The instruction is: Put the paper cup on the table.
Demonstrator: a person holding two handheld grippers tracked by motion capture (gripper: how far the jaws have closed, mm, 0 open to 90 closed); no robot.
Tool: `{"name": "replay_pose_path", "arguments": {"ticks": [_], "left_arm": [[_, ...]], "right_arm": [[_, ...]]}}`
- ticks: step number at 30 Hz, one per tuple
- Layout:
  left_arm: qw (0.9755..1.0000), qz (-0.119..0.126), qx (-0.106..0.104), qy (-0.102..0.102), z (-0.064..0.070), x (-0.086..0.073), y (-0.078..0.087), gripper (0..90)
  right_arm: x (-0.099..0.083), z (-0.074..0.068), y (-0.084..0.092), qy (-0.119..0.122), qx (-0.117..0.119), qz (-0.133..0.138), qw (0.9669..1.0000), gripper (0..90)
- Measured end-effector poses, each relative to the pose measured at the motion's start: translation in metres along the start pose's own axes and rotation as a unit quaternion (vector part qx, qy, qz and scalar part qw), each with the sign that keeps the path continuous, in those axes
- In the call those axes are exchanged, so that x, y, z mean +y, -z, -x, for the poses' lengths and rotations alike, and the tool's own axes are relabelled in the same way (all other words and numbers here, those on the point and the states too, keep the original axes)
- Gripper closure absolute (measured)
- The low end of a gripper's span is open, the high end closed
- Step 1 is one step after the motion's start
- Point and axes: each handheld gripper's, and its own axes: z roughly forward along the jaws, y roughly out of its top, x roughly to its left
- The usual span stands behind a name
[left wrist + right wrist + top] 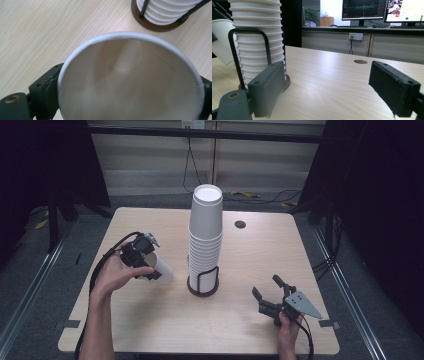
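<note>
Clamping a paper cup [161, 268], left gripper [145, 265] tilted; right gripper [270, 296] agape.

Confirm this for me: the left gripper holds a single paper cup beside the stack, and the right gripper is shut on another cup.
Not quite. The right gripper is open and holds nothing, as the right gripper view shows. The left gripper does hold a paper cup beside the stack.

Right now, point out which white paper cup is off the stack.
The single white paper cup clamped in the left gripper, tilted left of the holder. All others sit nested upside down in the tall stack of white paper cups on the brown round holder.
</note>
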Motion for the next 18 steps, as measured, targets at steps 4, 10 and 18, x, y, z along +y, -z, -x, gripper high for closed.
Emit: {"name": "replay_pose_path", "arguments": {"ticks": [4, 10, 18], "left_arm": [[0.9995, -0.029, 0.011, 0.001, -0.004, 0.004, -0.006, 8.3], [0.9992, -0.038, 0.015, 0.0, -0.001, 0.01, -0.014, 7.1], [0.9984, -0.05, 0.025, -0.007, 0.0, 0.019, -0.024, 6.4]], "right_arm": [[0.0, 0.0, 0.0, 0.0, 0.0, 0.0, 1.0, 13.5], [0.0, 0.0, 0.0, 0.0, 0.0, 0.0, 1.0, 13.6], [0.0, 0.0, 0.0, 0.001, -0.003, 0.0, 1.0, 13.6]]}}
